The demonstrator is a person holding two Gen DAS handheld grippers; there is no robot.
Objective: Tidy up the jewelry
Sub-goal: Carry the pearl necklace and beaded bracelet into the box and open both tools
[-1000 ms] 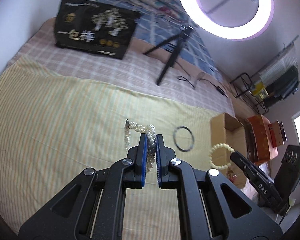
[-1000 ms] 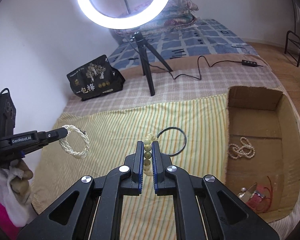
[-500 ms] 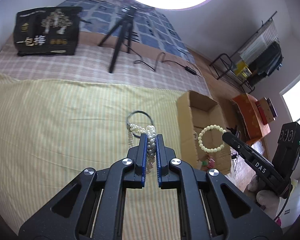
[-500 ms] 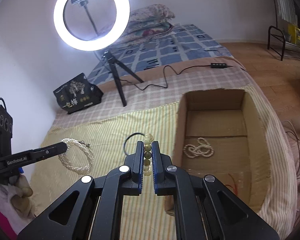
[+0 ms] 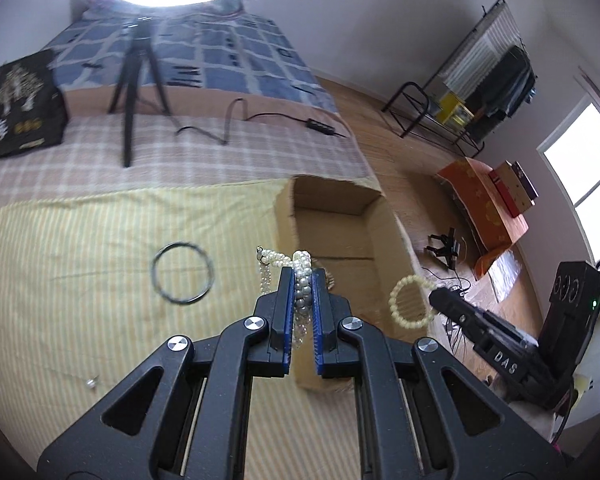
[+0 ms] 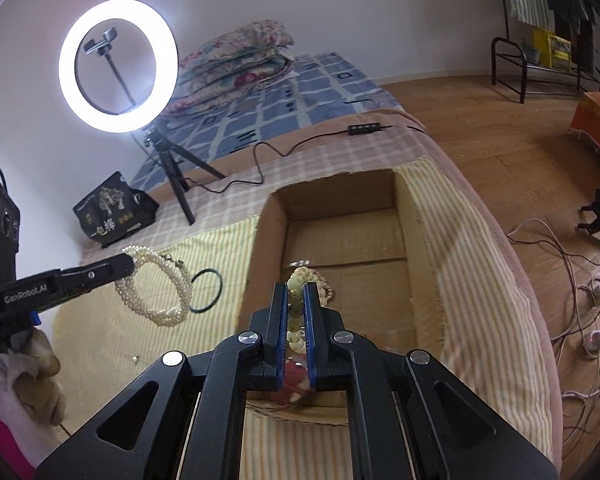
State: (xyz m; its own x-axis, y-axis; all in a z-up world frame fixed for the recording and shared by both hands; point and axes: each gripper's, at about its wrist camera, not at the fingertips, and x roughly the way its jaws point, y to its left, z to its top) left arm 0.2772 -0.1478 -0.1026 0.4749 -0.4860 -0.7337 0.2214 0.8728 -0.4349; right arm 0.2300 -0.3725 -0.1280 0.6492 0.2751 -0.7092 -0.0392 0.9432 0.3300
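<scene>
**Both bracelets carried toward the box**

On the bed point(image 6: 452, 216), the open cardboard box point(image 6: 268, 240) already holds jewelry, apparently the sorting destination. The right gripper point(image 6: 298, 300) clamps a yellowish bead bracelet point(image 6: 296, 280) above it. The left gripper point(image 5: 302, 284) pinches a coiled pearl bracelet point(image 5: 302, 264) near the box's left wall. Only the left view shows a tiny stud point(image 5: 91, 381) lying near; a black ring point(image 5: 182, 272) lies left.

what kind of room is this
Most likely a bedroom at home, set up for filming. The work is done on a bed with folded quilts stacked at its far end, a clothes rack stands by the wall, and a ring light on a tripod stands on the bed.
</scene>
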